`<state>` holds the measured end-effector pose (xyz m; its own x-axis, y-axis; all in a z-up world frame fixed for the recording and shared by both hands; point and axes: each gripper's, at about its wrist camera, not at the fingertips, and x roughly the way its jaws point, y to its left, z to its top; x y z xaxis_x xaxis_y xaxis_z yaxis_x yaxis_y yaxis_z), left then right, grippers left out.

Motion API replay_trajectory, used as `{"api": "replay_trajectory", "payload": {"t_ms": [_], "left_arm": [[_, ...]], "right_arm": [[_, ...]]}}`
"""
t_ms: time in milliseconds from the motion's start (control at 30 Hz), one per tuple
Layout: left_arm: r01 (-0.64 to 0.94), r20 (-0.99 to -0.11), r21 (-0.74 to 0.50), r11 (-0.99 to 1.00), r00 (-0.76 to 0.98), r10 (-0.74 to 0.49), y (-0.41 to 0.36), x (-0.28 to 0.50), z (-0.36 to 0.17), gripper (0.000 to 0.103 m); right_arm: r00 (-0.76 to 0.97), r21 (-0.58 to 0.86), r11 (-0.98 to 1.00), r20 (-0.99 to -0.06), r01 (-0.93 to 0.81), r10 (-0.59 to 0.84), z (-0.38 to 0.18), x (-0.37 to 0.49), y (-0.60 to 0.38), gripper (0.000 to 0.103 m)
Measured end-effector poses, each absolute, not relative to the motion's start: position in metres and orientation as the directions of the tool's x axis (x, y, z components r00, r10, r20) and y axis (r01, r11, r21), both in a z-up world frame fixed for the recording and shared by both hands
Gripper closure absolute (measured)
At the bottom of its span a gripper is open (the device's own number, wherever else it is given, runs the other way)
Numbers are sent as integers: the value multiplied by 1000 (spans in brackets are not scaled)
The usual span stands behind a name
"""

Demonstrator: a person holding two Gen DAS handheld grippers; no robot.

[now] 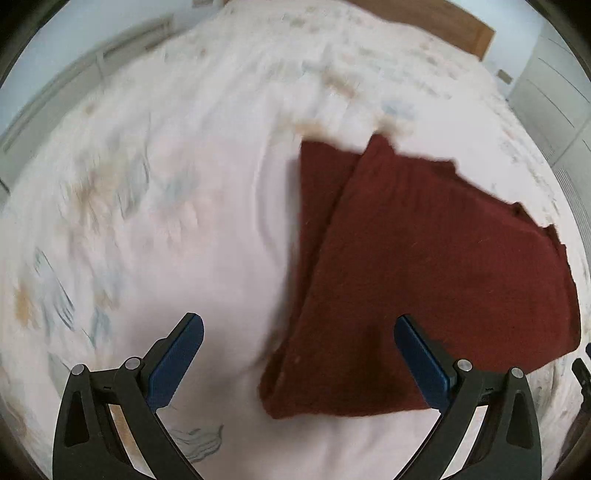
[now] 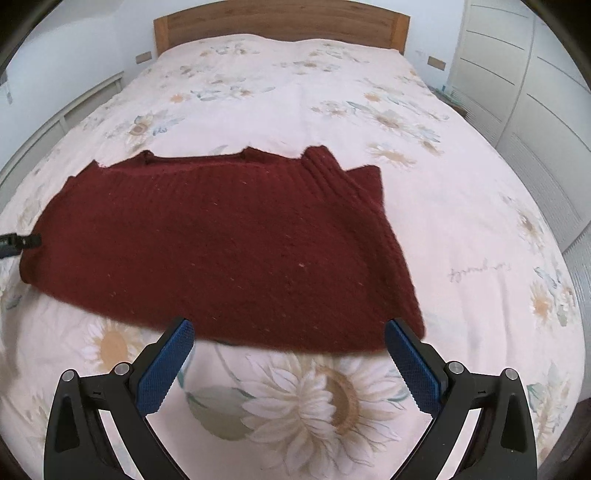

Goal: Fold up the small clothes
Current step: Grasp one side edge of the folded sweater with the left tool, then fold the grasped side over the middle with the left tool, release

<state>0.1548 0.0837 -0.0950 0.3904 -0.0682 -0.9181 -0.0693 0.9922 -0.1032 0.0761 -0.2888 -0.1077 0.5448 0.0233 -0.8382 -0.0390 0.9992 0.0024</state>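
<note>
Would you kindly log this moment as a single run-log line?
task: fold small clothes | dark red sweater partly folded on floral bedspread | left gripper open, empty | right gripper open, empty, at near hem

A bed (image 2: 461,229) with a pale flowered cover (image 2: 295,96) fills the space ahead of the jaws and beneath them (one large sunflower (image 2: 317,398) lies right between them). A wooden headboard (image 2: 280,22) stands far ahead, white cupboard doors (image 2: 535,92) off to the right.
</note>
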Motion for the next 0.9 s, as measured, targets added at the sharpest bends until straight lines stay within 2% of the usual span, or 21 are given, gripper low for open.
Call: {"api": "replay_trajectory", "payload": {"t_ms": [133, 433, 533, 600, 633, 700, 767, 900], "left_arm": [[-74, -941, -165, 984, 310, -134, 86, 154, -125, 1], [-75, -939, -234, 969, 276, -205, 85, 162, -132, 2], [-43, -936, -243, 969, 272, -223, 81, 166, -133, 16], [-16, -932, -256, 967, 269, -242, 77, 169, -131, 36], [-5, -933, -256, 967, 264, -246, 76, 170, -130, 41], [15, -933, -260, 965, 253, -256, 69, 172, -129, 59], [31, -929, -282, 959, 239, -281, 64, 174, -126, 73], [59, -939, -249, 967, 230, -256, 56, 175, -114, 76]], "right_arm": [[539, -12, 1000, -842, -1, -9, -110, 68, -301, 0], [538, 11, 1000, -843, 27, -5, -116, 59, -316, 0], [541, 25, 999, -841, 36, 1, -117, 57, -320, 0], [541, 26, 999, -841, 43, -1, -118, 56, -323, 0], [542, 29, 998, -840, 47, -1, -119, 55, -326, 0], [543, 36, 998, -839, 56, 0, -119, 54, -330, 0], [547, 43, 997, -837, 67, 0, -119, 53, -335, 0], [562, 61, 995, -827, 84, 3, -114, 49, -344, 0]]}}
